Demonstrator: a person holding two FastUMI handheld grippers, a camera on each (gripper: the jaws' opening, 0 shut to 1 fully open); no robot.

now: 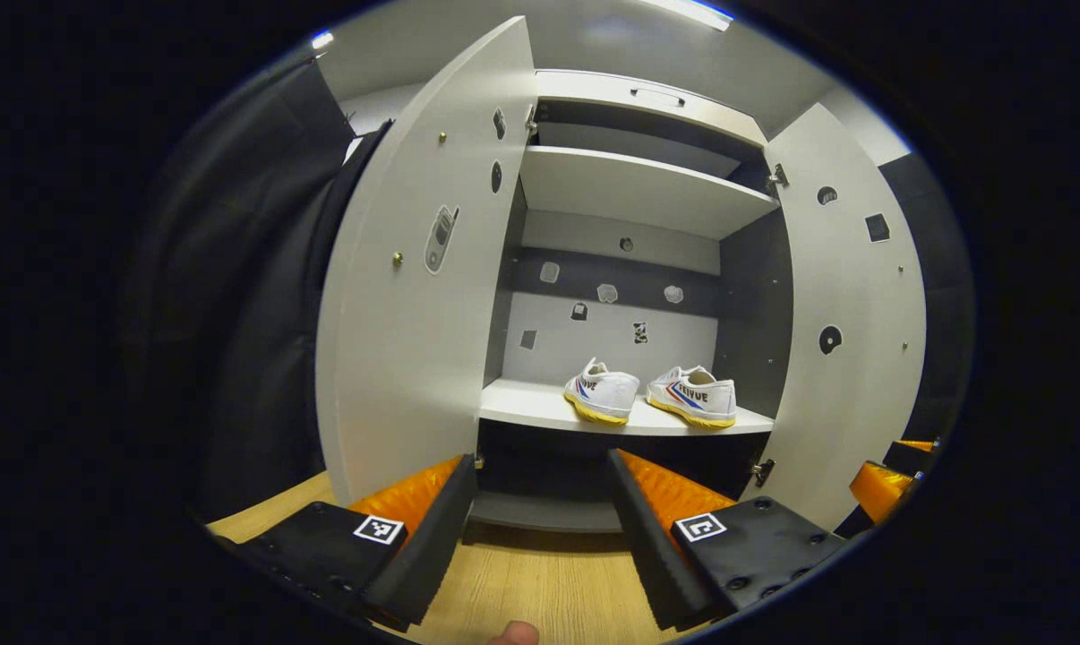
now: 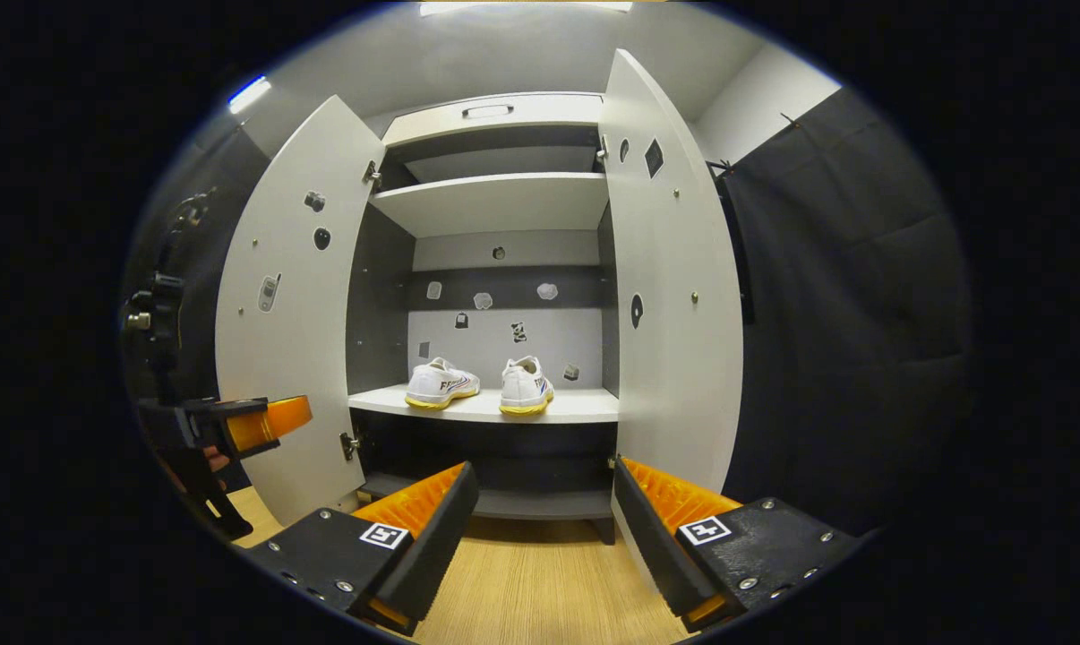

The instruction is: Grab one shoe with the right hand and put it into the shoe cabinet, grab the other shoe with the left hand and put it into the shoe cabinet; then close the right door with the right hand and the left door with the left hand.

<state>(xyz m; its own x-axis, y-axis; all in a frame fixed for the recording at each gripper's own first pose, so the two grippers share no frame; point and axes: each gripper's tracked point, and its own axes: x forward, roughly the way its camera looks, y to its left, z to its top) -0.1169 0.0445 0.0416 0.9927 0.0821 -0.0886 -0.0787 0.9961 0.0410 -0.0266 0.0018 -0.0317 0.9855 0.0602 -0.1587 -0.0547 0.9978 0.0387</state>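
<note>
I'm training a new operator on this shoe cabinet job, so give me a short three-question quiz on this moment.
1. True or false: both shoes, the left shoe and the right shoe, stand on the shelf.
2. The cabinet's left door and right door are: A) both open, B) both shut, C) one of each.
3. Fill in: the left gripper and the right gripper are both ____, holding nothing.

Key: 1 true; 2 A; 3 open.
</note>
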